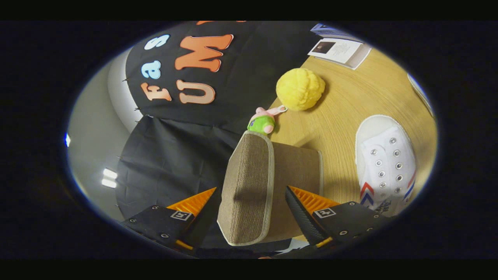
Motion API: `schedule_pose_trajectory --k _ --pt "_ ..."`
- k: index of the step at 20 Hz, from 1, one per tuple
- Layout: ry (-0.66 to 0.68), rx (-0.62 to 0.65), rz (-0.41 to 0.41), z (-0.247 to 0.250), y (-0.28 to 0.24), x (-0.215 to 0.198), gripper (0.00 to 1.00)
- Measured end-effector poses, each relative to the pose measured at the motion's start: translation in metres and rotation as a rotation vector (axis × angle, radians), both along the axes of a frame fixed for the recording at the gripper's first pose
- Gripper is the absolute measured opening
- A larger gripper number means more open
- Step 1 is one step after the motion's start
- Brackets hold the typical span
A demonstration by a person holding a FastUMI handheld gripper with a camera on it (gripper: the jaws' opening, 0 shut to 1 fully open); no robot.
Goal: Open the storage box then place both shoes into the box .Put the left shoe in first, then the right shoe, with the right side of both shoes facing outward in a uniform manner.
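Observation:
The brown fabric lid [249, 186] of the storage box, edged with pale piping, stands tilted up between my fingers. My gripper [252, 189] is shut on it, one finger on each side of the lid's thick rim. The lid hides the body of the box. A white canvas shoe [385, 167] with metal eyelets and red and blue stripes lies on the wooden table [350, 101], to the right of my fingers, toe pointing away. The whole view is rolled to one side.
Beyond the lid, a small pink and green plush toy [262, 121] and a yellow fluffy ball [300, 88] lie on the table. A white booklet [339, 50] rests at the table's far edge. The black cloth wall [175, 155] hangs to the left.

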State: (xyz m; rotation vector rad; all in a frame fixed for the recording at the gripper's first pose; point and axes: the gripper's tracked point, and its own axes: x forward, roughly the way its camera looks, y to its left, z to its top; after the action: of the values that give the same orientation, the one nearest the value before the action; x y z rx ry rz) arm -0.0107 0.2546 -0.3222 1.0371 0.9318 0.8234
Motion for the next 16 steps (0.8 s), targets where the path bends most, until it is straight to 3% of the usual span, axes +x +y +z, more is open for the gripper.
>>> schedule_pose_trajectory --k 4,9,15,16 --pt "0.026 0.058 0.051 0.009 0.017 -0.009 0.98" --pt "0.049 0.103 0.035 0.02 0.016 -0.007 0.92" --pt "-0.006 0.234 0.003 0.068 0.014 -0.006 0.66" --pt "-0.015 0.245 0.019 0.076 0.019 -0.008 0.58"
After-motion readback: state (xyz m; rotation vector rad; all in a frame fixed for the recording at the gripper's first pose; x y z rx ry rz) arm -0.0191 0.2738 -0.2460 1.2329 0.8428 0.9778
